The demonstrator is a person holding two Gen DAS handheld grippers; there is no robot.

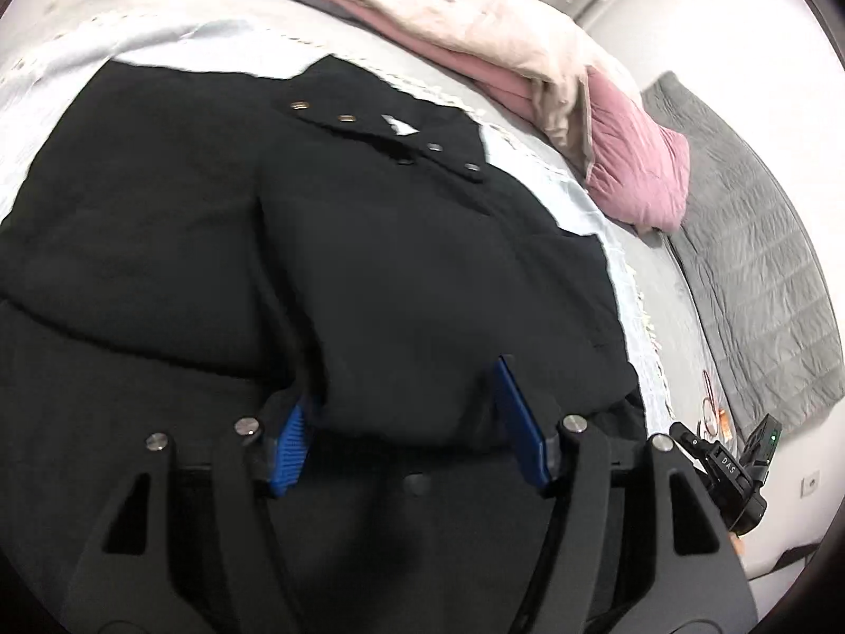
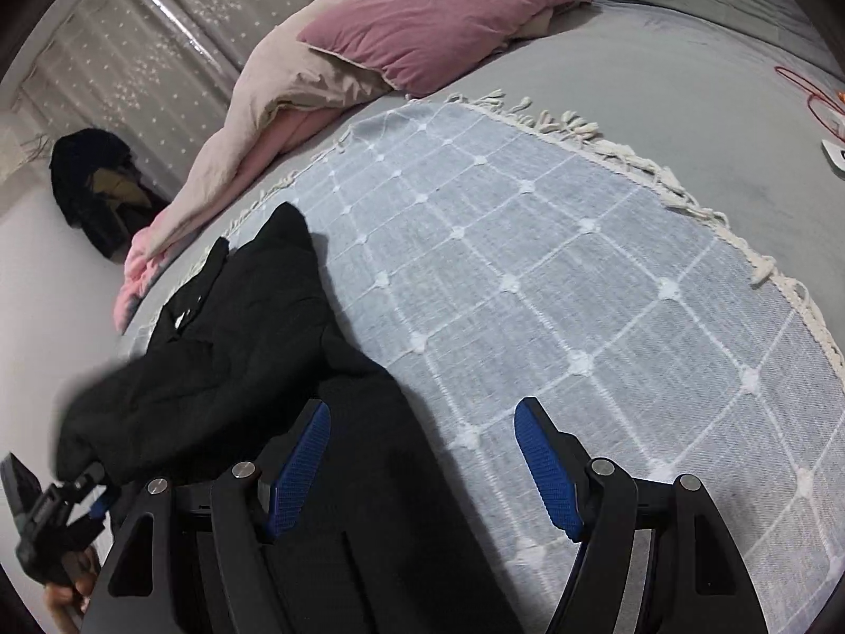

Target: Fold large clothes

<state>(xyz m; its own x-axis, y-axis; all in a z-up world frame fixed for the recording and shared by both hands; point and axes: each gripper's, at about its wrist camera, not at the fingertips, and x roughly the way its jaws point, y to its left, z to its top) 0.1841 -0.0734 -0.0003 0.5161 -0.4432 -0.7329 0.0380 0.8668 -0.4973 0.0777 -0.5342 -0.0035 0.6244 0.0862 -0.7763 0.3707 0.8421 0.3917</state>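
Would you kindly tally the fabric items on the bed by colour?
Black: 1, the coat.
Pink: 2, the pillow and the duvet, a paler pink.
Light blue: 1, the fringed checked throw.
Grey: 2, the bed sheet and the quilted blanket.
Total: 6.

bed [image 2: 607, 68] with grey sheet, pale blue checked throw [image 2: 528, 274], pink pillow [image 2: 438, 16], dotted curtains [image 2: 158, 37] and white wall [image 1: 713, 16] behind.
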